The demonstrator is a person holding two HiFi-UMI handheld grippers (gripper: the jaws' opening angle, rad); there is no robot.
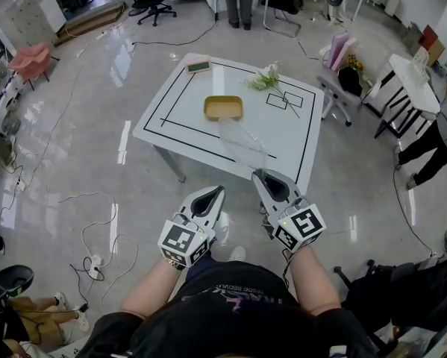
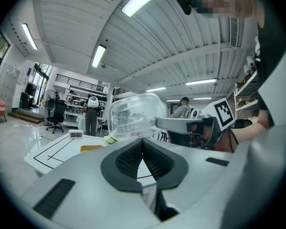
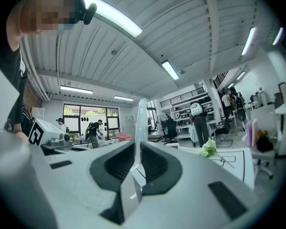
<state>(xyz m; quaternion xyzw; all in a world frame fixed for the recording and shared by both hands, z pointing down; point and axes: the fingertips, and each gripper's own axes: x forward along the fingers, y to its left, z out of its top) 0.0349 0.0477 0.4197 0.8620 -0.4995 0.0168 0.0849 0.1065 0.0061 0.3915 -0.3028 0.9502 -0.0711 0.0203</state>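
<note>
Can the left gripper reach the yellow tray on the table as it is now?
Probably not yet: the left gripper is shut and short of the table, and the yellow tray lies near its middle. The path looks free; the clear lid in the right gripper hangs just beside it.

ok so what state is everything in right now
left gripper: shut, nothing in it
right gripper: shut on the clear plastic container's edge
clear plastic container: held in the air, looks empty
yellow tray: flat on the table, empty
flower: lying on its side
</note>
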